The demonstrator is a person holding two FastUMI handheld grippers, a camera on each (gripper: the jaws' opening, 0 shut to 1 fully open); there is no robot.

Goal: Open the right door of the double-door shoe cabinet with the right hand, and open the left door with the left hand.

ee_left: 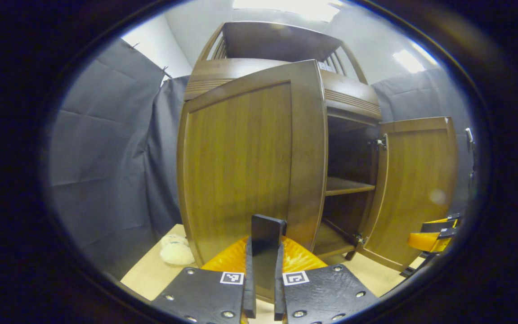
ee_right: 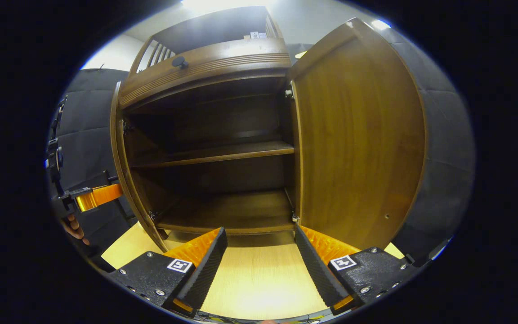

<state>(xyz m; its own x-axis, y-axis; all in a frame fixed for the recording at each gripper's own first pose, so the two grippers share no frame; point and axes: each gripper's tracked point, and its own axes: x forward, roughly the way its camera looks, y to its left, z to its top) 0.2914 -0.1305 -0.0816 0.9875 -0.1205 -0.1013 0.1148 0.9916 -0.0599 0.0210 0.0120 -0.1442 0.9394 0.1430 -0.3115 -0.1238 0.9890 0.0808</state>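
Grey-draped booth with the wooden shoe cabinet [ee_right: 205,148] at frame centre: left gripper [ee_left: 263,270] pinches the stiff, hinge-guided left door [ee_left: 245,166] by its black handle [ee_left: 265,234], the right gripper [ee_right: 259,270] gapes wide before the opened right door [ee_right: 358,144].

Left door handle [ee_left: 268,234] partly hidden between tongs [ee_left: 264,288].
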